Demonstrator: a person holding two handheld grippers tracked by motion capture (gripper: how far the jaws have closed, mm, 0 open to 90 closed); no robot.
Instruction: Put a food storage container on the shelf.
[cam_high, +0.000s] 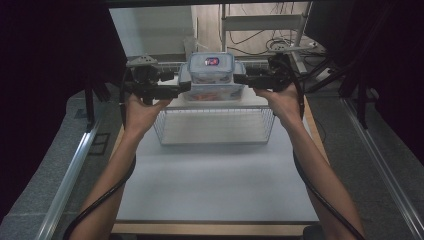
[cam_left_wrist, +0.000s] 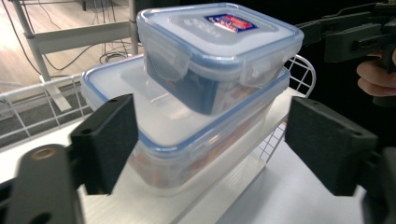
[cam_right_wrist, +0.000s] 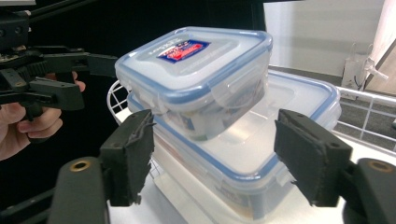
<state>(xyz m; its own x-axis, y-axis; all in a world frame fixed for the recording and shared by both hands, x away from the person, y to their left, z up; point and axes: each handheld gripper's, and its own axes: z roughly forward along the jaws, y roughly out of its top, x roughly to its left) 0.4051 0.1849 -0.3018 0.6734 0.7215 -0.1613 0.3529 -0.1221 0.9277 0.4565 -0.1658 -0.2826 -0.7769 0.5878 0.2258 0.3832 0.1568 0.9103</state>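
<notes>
Both tongs, left (cam_high: 186, 86) and right (cam_high: 239, 78), are gaping empty beside the stacked boxes (cam_high: 212, 75), seemingly needing to close in on them next.

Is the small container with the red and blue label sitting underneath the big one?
No, the small container sits on the big container's lid.

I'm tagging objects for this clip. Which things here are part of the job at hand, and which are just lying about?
In the job:
- small clear lidded plastic box with a red-blue label
- large clear blue-rimmed plastic box beneath it
- left tongs, open
- right tongs, open
- white wire shelf

Lying about:
- floor cables
- white metal frame
</notes>
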